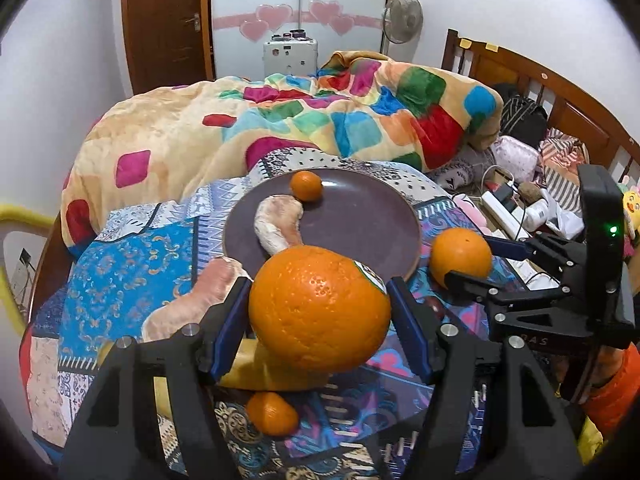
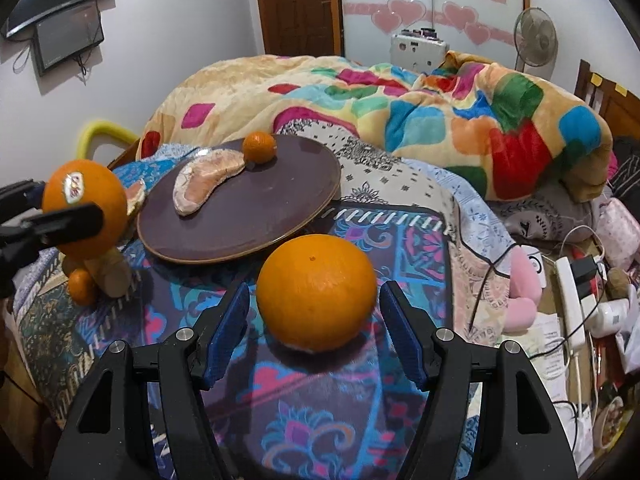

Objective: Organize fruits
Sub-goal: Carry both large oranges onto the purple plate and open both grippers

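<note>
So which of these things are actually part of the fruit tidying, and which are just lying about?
Part of the job:
- stickered orange in the left gripper
- plain orange between the right gripper's pads
- plate
- pomelo segment
- small tangerine

Lying about:
- colourful blanket
- power strip
- fan

Black left tool (image 1: pixel 319 312), blue pads (image 1: pixel 228 326), silver screws, orange sleeve (image 1: pixel 612 392)

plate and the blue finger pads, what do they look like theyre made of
Plate: probably glazed ceramic, dark purple-brown with a dull sheen and a thin paler rim; coated metal or melamine can't be ruled out.
Blue finger pads: likely rubber or soft plastic, matte with a fine ribbed texture, mounted on hard black plastic-looking fingers.
</note>
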Available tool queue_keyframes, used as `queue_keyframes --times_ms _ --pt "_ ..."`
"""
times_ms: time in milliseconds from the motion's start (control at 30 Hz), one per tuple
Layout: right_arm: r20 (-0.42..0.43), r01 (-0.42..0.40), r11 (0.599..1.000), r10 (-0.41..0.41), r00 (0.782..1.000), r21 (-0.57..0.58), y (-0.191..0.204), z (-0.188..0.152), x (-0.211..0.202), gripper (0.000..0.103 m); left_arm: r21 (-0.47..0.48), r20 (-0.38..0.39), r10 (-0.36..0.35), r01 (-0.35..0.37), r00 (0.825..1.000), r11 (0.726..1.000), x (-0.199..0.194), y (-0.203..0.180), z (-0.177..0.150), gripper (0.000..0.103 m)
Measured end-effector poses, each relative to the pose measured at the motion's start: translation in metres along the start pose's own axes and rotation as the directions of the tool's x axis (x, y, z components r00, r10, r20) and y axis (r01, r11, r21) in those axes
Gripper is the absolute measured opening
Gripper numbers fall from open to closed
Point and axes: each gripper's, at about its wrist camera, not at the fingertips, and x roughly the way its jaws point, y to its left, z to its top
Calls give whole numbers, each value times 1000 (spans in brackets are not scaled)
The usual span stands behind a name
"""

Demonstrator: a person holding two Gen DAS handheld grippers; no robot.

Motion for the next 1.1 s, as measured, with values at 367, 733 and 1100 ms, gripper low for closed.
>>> queue_keyframes --times_ms 367,733,1100 --pt "-15 34 999 -34 999 -17 3 -1 6 61 -19 0 -11 11 1000 1000 7 9 -3 68" --pt "83 36 999 -34 996 -27 10 18 -28 61 -27 38 -12 13 999 1000 -2 14 11 68" --pt "156 40 998 -33 987 -38 11 46 -31 61 -2 72 -14 15 997 1000 -2 11 35 68"
